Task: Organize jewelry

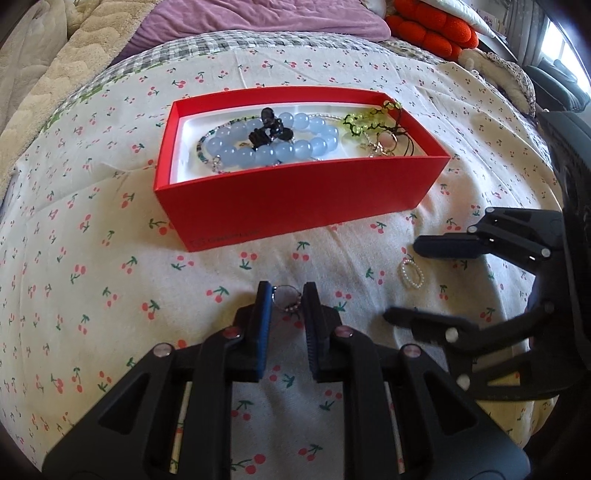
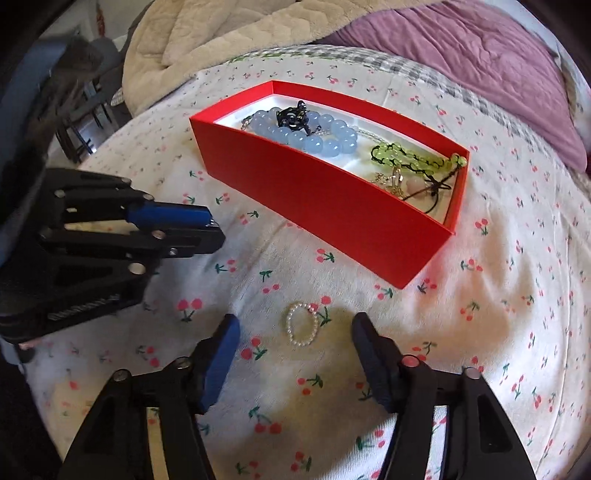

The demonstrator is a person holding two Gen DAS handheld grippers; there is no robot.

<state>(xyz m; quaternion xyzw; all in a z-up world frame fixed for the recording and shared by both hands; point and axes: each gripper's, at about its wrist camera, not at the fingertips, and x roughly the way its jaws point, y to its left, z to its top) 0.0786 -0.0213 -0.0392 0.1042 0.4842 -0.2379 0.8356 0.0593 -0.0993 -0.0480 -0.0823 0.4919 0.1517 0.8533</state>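
Observation:
A red box (image 1: 295, 206) (image 2: 332, 221) lies on the cherry-print bedspread. It holds a blue bead bracelet (image 1: 258, 152) (image 2: 332, 142), a black piece (image 1: 267, 127) and a green bead bracelet (image 1: 364, 122) (image 2: 402, 155). In front of the box, my left gripper (image 1: 287, 295) (image 2: 217, 229) is shut on a small wire ring (image 1: 286, 291) with tiny beads, low over the cloth. To its right, a pearl ring (image 1: 410, 274) (image 2: 288, 325) lies flat on the bedspread. My right gripper (image 2: 295, 320) (image 1: 400, 280) stands open around it, its pads well clear of the ring on both sides.
A purple blanket (image 1: 258, 22) and a cream quilt (image 2: 221, 33) are bunched behind the box. An orange cushion (image 1: 432, 26) sits at the far right corner. The bed drops off to dark furniture (image 2: 74, 110) on the left of the right wrist view.

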